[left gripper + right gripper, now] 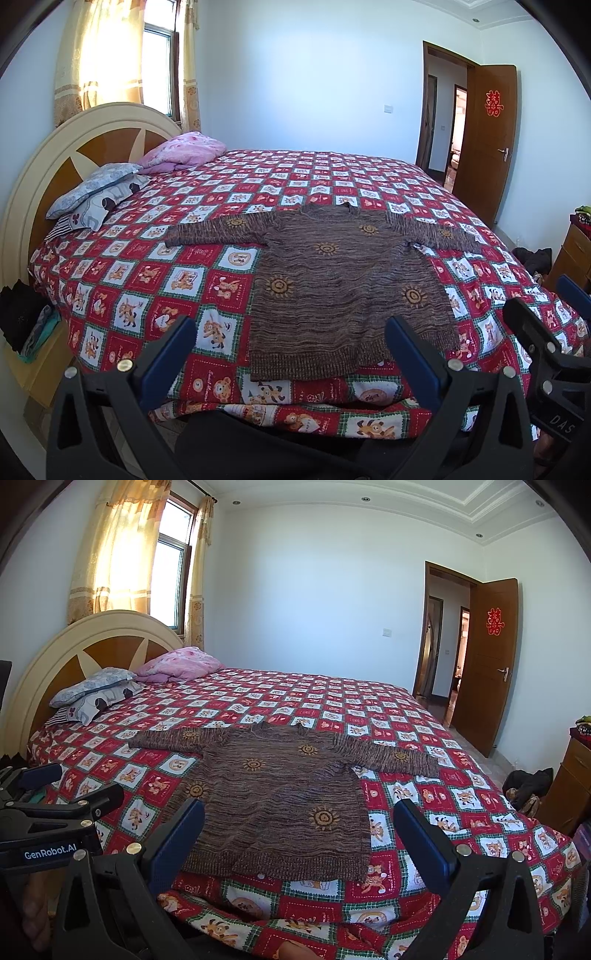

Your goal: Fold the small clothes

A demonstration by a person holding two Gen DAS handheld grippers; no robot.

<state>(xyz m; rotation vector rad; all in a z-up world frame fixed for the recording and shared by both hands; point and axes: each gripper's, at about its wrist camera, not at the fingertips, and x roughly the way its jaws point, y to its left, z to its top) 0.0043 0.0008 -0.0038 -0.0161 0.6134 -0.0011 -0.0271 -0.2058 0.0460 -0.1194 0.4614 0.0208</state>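
Nearest my left camera, the left gripper (290,334) holds its two blue-padded fingers (168,350) wide apart with nothing between them, poised above the near edge of the bed. My right gripper (299,818) is the same: jaws spread, empty, hanging over the near edge. Each claw shows at the margin of the other's view, so they sit side by side, close together but apart.

Just past both sets of fingertips lies the brown knit sweater (343,280), flat on the red patchwork bedspread (140,291). Its ribbed hem (280,866) runs along the near side of the bed, almost at the mattress edge, and the neck points away from me. Both sleeves are stretched straight out to either side. Orange sun motifs dot the body and sleeves. Neither gripper touches the fabric.

Farther out, two patterned grey pillows (92,199) and a pink pillow (184,151) sit against the cream and brown headboard (62,158) on the left. Behind that, yellow curtains (122,554) hang at a bright window. On the right, a brown wooden door (487,664) stands open, with a red paper ornament (494,622) on it.
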